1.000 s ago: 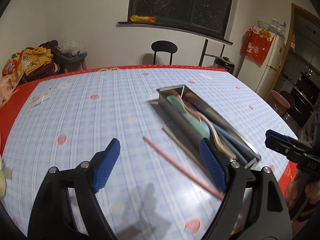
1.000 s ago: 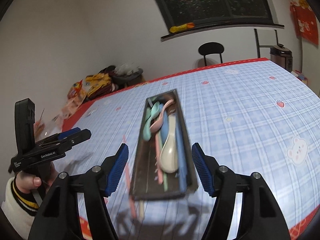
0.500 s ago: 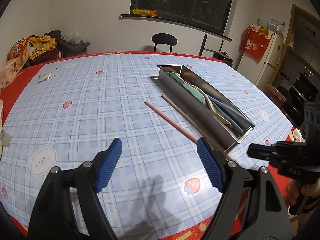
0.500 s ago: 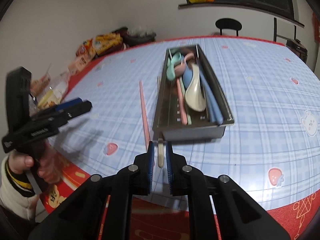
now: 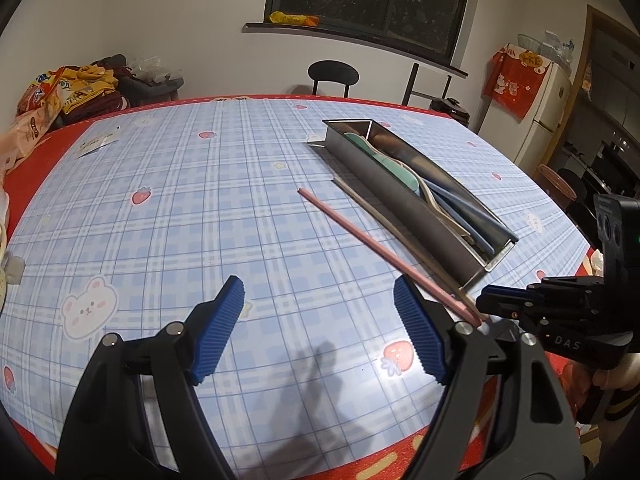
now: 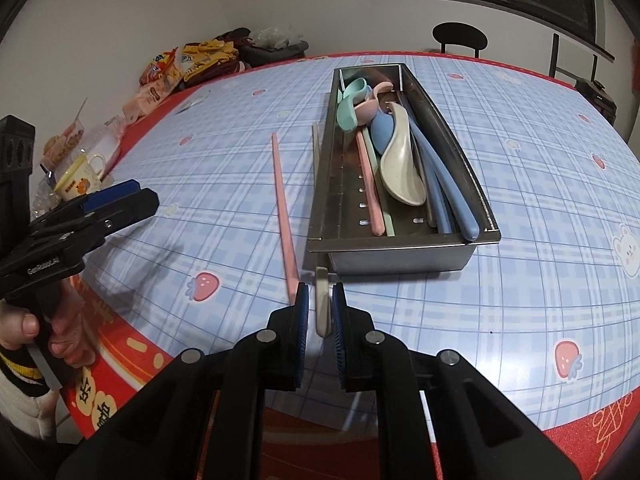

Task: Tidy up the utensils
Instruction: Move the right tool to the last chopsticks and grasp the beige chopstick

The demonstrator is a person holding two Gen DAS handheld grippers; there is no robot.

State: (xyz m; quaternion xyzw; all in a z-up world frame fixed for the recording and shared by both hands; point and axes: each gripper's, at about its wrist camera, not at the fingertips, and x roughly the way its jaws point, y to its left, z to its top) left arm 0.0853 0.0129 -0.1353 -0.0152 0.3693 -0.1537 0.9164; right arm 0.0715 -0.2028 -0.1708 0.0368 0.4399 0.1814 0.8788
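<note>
Right gripper (image 6: 319, 308) is clamped on the near end of the beige chopstick (image 6: 321, 304), which runs away from me along the left wall of the metal utensil tray (image 6: 404, 258). Just left of my jaws lies the pink chopstick (image 6: 283, 216), flat on the checked tablecloth (image 6: 520, 152). My left gripper (image 5: 320, 326) hangs spread wide over bare cloth, gripping nothing

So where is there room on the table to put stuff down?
Bare cloth left of the pink chopstick, out to the paper slip; more right of the metal tray. Crowded: inside the tray, and between chopstick and tray.
</note>
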